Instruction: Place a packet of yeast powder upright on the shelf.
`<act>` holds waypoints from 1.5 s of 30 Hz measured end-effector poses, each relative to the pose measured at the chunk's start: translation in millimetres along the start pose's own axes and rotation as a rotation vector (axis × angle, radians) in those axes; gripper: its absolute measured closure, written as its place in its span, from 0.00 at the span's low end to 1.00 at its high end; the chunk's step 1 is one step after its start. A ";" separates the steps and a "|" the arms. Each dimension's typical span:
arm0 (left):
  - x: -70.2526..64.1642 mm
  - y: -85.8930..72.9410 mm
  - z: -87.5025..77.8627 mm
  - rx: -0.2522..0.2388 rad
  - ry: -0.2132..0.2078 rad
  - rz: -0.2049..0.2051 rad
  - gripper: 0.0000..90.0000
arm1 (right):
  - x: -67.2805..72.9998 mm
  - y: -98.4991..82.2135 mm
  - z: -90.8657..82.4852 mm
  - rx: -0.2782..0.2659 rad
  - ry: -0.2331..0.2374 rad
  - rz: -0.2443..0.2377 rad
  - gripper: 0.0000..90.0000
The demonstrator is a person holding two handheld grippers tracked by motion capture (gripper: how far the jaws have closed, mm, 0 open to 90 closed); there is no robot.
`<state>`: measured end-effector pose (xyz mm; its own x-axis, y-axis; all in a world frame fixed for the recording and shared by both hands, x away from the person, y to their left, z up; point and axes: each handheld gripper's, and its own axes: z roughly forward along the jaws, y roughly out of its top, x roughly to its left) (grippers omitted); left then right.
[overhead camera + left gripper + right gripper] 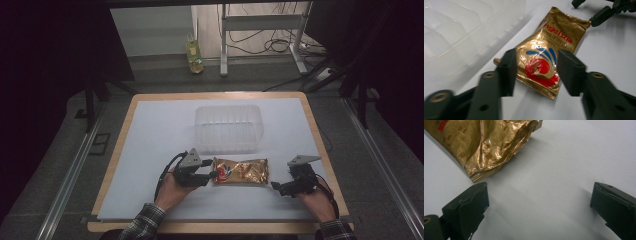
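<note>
- Seen from the high view: wooden-edged bench [127, 127] under a white sheet [160, 135], lit against a dim room.
- Beyond the far edge: grey floor, a yellow bottle [194, 56] standing on it, the metal legs of a frame [223, 45] and loose black cables [272, 45] beside.
- Dark curtains [55, 45] hanging at left and right; metal rails [67, 180] running along the floor on both sides of the bench.
- Clear plastic tub [228, 128] standing at mid-sheet, ribbed walls visible in the left gripper view [456, 32].
- Gold foil packet [241, 171] lying flat on the sheet just in front of the tub, long side across the bench; red and blue logo and red lettering on top [549, 52].
- Left claw [212, 175] at the packet's left end, jaws astride that end with a gap showing between pads and foil in the left gripper view [536, 70]: half-closed, not yet pressing.
- Right claw [274, 186] resting low on the sheet just off the packet's right end, spread wide and holding nothing; crumpled foil corner [486, 150] near its own left jaw in the right gripper view, bare white sheet between the jaws.
- Plaid sleeves [142, 225] entering from the bottom edge.
</note>
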<state>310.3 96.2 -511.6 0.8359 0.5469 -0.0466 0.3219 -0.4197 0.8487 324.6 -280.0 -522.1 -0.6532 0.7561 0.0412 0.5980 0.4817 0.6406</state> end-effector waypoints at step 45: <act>0.7 -7.4 37.9 0.083 -0.006 0.026 1.00 | 6.1 6.0 -7.5 -0.012 0.054 -0.022 0.02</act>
<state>325.3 72.2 -537.8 0.8471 0.5306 -0.0288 0.3357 -0.4925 0.8029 320.7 -275.8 -512.3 -0.6906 0.7200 0.0681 0.5776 0.4925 0.6510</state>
